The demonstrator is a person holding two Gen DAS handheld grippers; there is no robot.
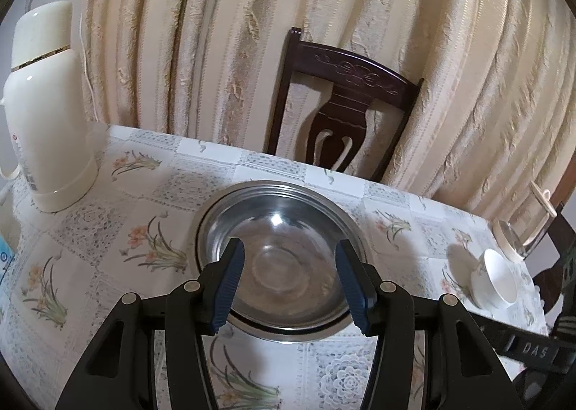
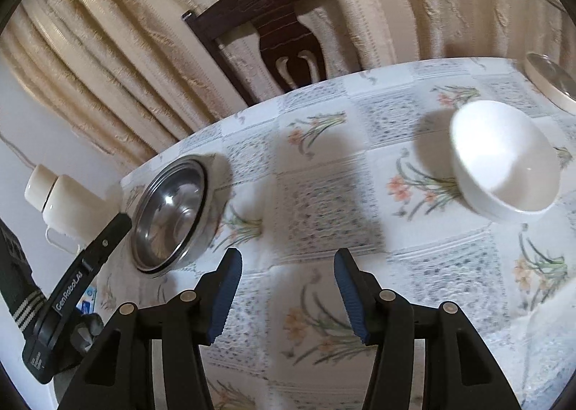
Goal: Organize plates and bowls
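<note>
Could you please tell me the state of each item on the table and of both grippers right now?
Steel bowl: upright, empty, on the tablecloth.
White bowl: upright, empty, standing apart from the steel bowl.
Thermos: upright, cap on.
Left gripper: jaws open, over the steel bowl, holding nothing.
Right gripper: jaws open, holding nothing, above bare tablecloth.

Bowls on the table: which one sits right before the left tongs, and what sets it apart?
The steel bowl: shiny metal and wide, unlike the small white bowl off to the right.
</note>
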